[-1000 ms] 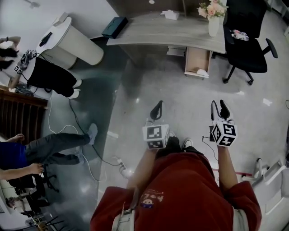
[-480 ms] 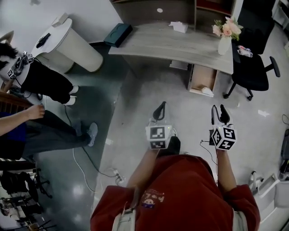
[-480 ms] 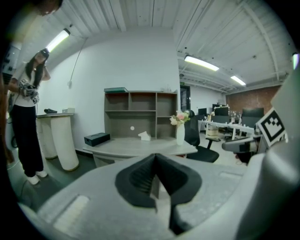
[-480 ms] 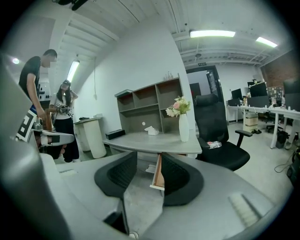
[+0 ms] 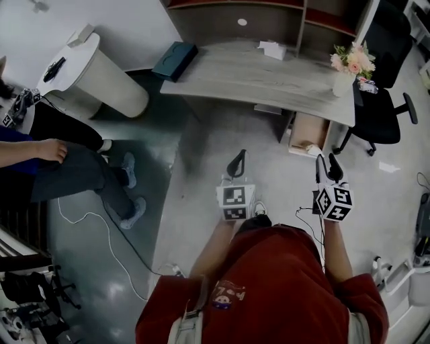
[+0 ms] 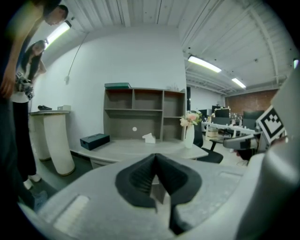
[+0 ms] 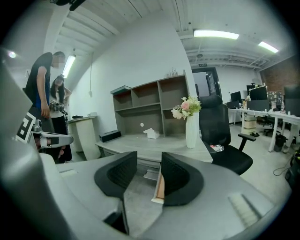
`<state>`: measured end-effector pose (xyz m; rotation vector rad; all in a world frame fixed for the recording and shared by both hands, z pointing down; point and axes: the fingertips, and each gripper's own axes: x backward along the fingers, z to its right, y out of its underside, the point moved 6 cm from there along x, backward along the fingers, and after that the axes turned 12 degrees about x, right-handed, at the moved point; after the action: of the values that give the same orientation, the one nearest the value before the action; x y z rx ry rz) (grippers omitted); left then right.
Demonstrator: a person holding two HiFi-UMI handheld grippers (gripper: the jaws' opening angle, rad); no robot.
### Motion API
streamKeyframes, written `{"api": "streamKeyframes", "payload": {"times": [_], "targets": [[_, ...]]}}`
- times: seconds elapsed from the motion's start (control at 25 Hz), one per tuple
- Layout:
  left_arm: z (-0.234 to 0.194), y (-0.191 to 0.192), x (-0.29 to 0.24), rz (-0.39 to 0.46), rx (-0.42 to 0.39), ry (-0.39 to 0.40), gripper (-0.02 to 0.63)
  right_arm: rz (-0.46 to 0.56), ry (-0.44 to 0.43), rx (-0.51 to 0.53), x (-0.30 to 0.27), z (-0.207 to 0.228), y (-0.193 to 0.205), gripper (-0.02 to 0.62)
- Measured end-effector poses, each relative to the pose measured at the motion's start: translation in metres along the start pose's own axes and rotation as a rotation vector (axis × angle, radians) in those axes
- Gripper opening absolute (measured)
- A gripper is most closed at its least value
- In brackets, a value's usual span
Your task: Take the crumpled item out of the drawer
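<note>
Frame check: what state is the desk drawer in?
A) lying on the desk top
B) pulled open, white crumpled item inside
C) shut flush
B: the drawer stands pulled out below the desk, with a white crumpled item at its front end.

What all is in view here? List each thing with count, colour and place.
desk: one, grey wood, ahead of the person
drawer: one, tan inside, open under the desk's right end
crumpled item: one, white, in the drawer's front end
vase of flowers: one, white with pink blooms, desk's right end
box: one, dark teal, desk's left corner
shelf unit: one, grey-brown, behind the desk
office chair: one, black, right of the desk
pedestal: one, white, left of the desk
bystanders: two, dark clothes, far left
left tongs: one, black, shut, empty
right tongs: one, black, open, empty
</note>
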<state>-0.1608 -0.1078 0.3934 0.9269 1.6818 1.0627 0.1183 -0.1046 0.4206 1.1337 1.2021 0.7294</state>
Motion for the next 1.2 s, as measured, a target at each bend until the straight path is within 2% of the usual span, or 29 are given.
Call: {"api": "streamKeyframes", "payload": {"times": [0.24,0.52,0.88,1.2], "targets": [[-0.024,-0.006,-0.031,-0.008,0.006,0.031,-0.002,-0.015,0.049,0.000,-0.024,-0.002,-0.004,0.146],[-0.028,0.000,-0.059,-0.036,0.011,0.060,-0.002,-0.048,0.080,-0.016,-0.040,0.009,0.004,0.146],[-0.023,0.011,-0.107,-0.078,0.004,0.063,-0.002,-0.100,0.067,-0.031,-0.080,0.034,0.020,0.152],[-0.010,0.031,-0.157,-0.164,-0.015,0.073,-0.002,-0.182,0.054,-0.072,-0.117,0.062,0.049,0.152]]}}
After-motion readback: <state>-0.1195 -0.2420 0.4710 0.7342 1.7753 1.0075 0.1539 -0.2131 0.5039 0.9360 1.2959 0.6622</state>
